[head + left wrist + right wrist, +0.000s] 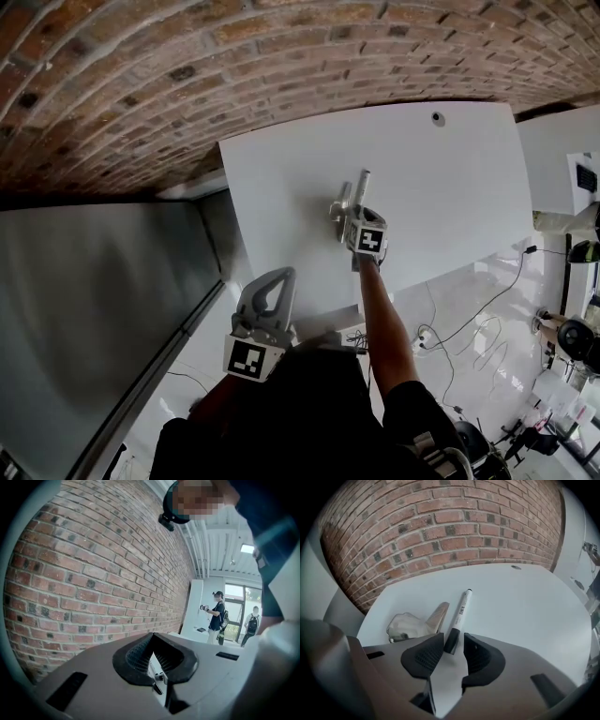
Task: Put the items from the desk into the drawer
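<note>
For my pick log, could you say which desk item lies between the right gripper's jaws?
The white marker: its black end lies between the right gripper's open jaws. The shiny metal clip lies beside it, outside them.

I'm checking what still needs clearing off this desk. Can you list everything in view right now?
desk: one, white, against the wall
marker: one, white with a black cap, lying on the desk
silver metal object: one, shiny, on the desk beside the marker; what it is I cannot tell
cable hole: one, dark, near the desk's far edge
brick wall: one, red-brown, behind the desk
cables: several, dark, on the pale floor beside the desk
people: two, dark clothes, far off in the left gripper view
right gripper: one, grey with black pads, over the marker's cap end, jaws apart and not pressing
left gripper: one, grey, held near the person's body, jaws together, empty
</note>
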{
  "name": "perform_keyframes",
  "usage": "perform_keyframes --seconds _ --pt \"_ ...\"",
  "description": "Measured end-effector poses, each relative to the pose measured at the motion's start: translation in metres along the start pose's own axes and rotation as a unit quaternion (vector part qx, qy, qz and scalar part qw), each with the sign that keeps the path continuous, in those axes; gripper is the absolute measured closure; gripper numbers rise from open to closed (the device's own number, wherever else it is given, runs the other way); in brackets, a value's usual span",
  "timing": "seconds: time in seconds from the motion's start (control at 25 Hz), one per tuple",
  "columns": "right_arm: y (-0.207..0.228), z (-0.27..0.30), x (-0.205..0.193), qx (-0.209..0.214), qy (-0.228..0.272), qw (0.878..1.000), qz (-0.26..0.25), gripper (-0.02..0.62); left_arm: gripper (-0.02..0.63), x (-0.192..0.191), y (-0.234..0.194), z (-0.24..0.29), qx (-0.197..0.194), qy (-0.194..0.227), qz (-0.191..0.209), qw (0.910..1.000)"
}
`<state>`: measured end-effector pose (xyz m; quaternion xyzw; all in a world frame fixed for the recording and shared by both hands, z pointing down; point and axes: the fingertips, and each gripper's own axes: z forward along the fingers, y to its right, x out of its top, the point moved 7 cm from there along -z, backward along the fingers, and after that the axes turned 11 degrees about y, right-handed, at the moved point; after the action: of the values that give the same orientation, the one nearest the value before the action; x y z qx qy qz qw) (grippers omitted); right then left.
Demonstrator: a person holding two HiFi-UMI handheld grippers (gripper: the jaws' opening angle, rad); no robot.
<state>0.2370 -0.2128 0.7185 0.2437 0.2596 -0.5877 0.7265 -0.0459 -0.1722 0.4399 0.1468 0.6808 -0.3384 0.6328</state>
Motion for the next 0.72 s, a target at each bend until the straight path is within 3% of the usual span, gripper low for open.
perform_keyframes --seconds 0.36,0.72 --pt "0.004 0.002 -0.005 0.005 -0.009 1.000 -0.004 0.525 0.606 0.001 0.005 -0.004 -0.001 -0.001 -0.002 1.0000" --pt "0.012 -0.010 -0.012 0.007 0.000 0.999 0.037 0.532 0.606 0.005 0.013 -0.013 0.000 0.004 0.002 1.0000"
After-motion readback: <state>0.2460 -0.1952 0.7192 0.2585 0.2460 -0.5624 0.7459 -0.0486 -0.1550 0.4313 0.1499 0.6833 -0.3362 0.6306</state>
